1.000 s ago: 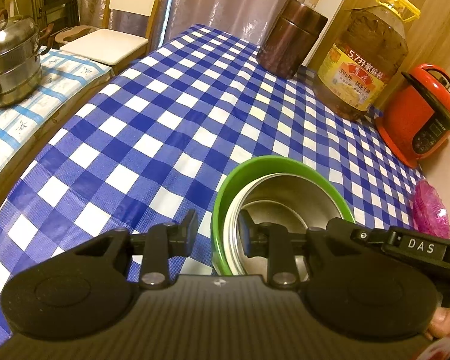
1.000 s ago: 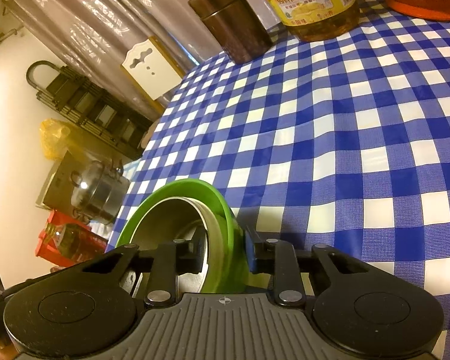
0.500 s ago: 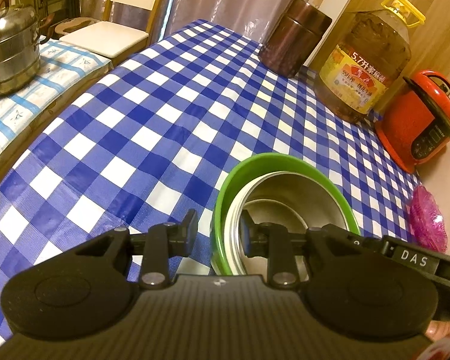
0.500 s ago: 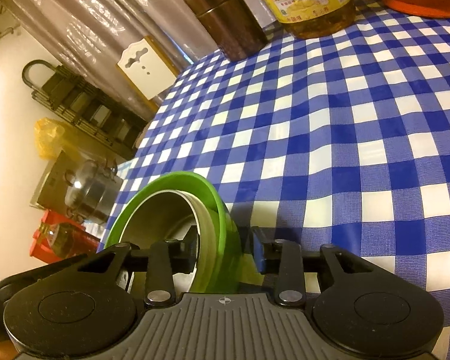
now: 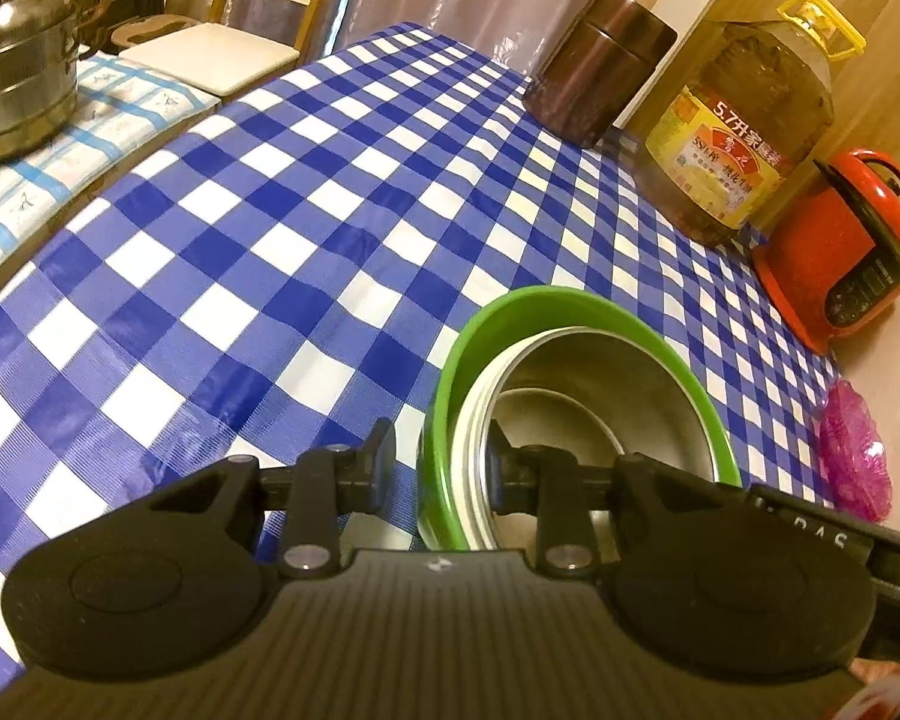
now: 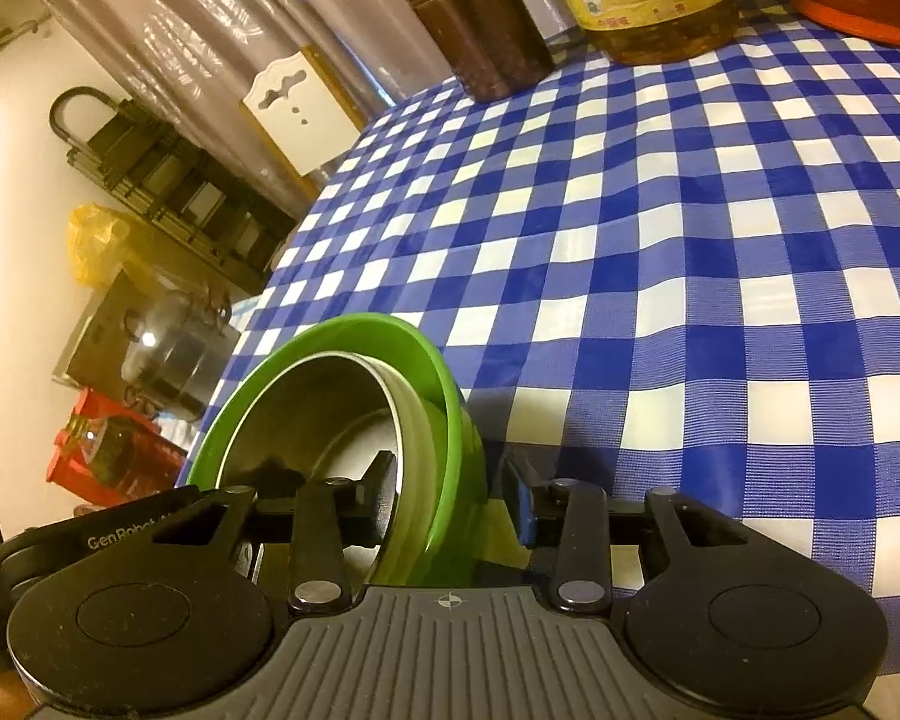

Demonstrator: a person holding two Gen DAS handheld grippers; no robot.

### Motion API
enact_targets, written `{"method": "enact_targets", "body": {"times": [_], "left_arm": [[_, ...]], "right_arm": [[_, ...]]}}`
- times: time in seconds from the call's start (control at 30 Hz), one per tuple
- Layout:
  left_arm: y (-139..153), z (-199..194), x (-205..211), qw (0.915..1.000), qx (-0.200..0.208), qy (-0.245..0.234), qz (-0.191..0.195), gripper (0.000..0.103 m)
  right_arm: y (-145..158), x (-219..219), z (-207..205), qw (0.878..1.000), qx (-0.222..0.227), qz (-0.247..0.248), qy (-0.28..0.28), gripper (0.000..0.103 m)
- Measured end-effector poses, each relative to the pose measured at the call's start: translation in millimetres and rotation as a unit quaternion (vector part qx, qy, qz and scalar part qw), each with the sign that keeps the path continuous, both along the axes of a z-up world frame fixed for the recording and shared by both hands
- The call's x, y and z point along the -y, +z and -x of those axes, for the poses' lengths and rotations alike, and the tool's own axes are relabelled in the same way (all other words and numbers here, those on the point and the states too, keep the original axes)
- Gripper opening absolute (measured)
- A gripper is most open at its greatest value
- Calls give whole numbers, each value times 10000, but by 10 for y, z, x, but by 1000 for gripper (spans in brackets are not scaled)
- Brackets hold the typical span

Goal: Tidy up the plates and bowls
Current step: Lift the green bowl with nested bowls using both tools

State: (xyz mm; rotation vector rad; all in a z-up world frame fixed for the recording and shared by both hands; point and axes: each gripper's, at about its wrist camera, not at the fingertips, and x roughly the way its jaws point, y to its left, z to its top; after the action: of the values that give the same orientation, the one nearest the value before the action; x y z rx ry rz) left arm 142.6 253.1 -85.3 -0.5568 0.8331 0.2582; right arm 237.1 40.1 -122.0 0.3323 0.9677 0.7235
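Observation:
A stack of nested bowls, a green bowl [image 5: 510,312] outside and a steel bowl [image 5: 618,396] with a smaller one inside, sits on the blue checked tablecloth [image 5: 270,228]. My left gripper [image 5: 441,459] straddles the stack's left rim, one finger outside and one inside, with a gap showing on the outer side. My right gripper [image 6: 450,495] straddles the right rim of the same green bowl [image 6: 330,342], its outer finger [image 6: 519,501] clear of the wall. Both look open around the rim.
A brown canister [image 5: 594,78], a large oil bottle [image 5: 744,132] and a red cooker [image 5: 840,252] stand along the far right edge. A pink dish [image 5: 855,456] lies at right. A steel steamer pot [image 5: 18,96] and a chair [image 5: 210,54] are off the table's left.
The jaws of both grippers have widened around the bowl rims. The bowls stay on the cloth; both views shifted slightly.

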Motion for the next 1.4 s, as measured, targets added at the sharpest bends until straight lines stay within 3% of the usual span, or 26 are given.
{"method": "enact_targets", "body": {"times": [0.57, 0.8, 1.4], "left_arm": [[-99, 89, 17, 9993, 350, 122, 25, 30], [-115, 112, 21, 9987, 473, 142, 98, 25], [-98, 121, 69, 9988, 417, 256, 87, 21]], "right_arm": [[-53, -65, -9, 9998, 74, 51, 171, 39], [-49, -66, -2, 9997, 127, 66, 208, 39], [-30, -81, -15, 9998, 59, 97, 190, 32]]}}
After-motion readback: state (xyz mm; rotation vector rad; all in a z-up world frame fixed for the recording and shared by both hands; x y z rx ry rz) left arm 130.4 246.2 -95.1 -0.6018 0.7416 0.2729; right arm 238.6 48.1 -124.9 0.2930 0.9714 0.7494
